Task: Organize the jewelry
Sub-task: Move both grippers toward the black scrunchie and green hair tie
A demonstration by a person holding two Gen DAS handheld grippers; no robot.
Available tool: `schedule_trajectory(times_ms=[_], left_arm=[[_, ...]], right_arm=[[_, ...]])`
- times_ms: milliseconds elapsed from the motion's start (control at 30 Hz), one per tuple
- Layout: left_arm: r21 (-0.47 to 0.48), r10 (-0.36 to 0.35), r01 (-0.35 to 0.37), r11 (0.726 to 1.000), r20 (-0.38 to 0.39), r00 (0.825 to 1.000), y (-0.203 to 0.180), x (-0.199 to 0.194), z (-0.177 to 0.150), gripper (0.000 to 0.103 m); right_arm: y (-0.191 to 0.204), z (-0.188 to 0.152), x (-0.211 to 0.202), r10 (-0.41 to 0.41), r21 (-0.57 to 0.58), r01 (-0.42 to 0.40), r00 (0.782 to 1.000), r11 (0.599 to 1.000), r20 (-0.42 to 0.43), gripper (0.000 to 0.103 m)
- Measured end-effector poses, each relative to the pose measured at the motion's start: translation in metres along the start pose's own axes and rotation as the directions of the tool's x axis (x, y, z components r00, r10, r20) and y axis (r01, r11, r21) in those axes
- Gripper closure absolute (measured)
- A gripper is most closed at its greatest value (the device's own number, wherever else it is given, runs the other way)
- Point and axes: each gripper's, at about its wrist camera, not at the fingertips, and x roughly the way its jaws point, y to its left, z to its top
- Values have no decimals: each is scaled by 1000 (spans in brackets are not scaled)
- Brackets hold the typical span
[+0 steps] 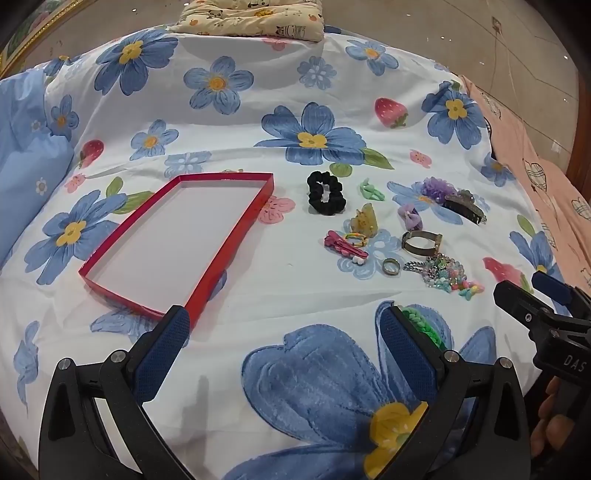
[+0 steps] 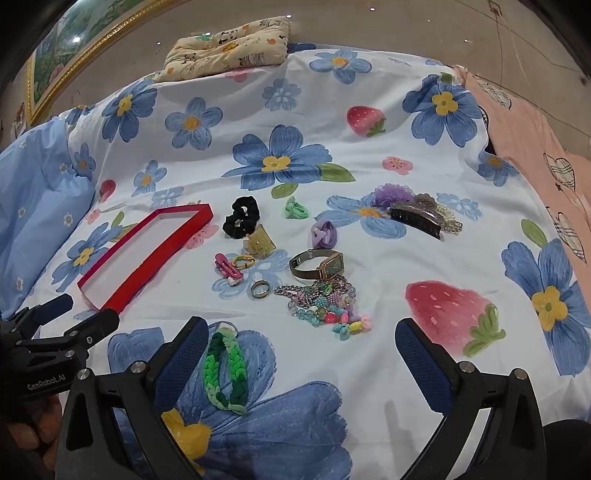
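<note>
An empty red tray [image 1: 236, 229] [image 2: 155, 254] lies on the flowered bedsheet, left of the jewelry. Spread to its right are a black scrunchie [image 1: 325, 192] [image 2: 240, 216], a watch [image 1: 421, 242] [image 2: 319, 264], a ring [image 1: 390, 266] [image 2: 259, 288], beaded bracelets [image 1: 441, 275] [image 2: 325, 299], pink clips [image 1: 343, 247] [image 2: 229, 267] and a dark claw clip [image 1: 463, 208] [image 2: 415, 218]. A green braided bracelet [image 2: 225, 369] [image 1: 424, 325] lies nearest. My left gripper [image 1: 284, 332] hovers open over the sheet. My right gripper [image 2: 301, 343] is open too, its left finger beside the green bracelet.
A panda-print pillow [image 1: 251, 18] [image 2: 229, 44] sits at the bed's far end. Blue bedding [image 1: 26, 155] bunches at the left, pink fabric [image 2: 535, 147] at the right. A framed picture [image 2: 70, 51] leans behind. A hand [image 2: 33, 432] holds the left gripper.
</note>
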Motion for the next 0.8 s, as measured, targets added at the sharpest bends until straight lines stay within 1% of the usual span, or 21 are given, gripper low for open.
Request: schedule_trajectory(times_ms=[367, 467, 533, 800], left_arm=[[-7, -2, 2, 1000, -3, 1000, -2, 0, -1, 0], [-11, -4, 4, 1000, -4, 1000, -12, 13, -6, 0], [-9, -4, 4, 1000, -1, 1000, -6, 9, -7, 0], [-7, -9, 9, 1000, -3, 1000, -7, 12, -7, 0]], right_arm=[[2, 0, 1, 10, 2, -10, 1000, 1000, -2, 1], [3, 0, 2, 16, 2, -16, 1000, 1000, -3, 1], [3, 0, 3, 20, 1, -20, 1000, 1000, -4, 1], [2, 3, 8, 37, 7, -37, 999, 999, -5, 1]])
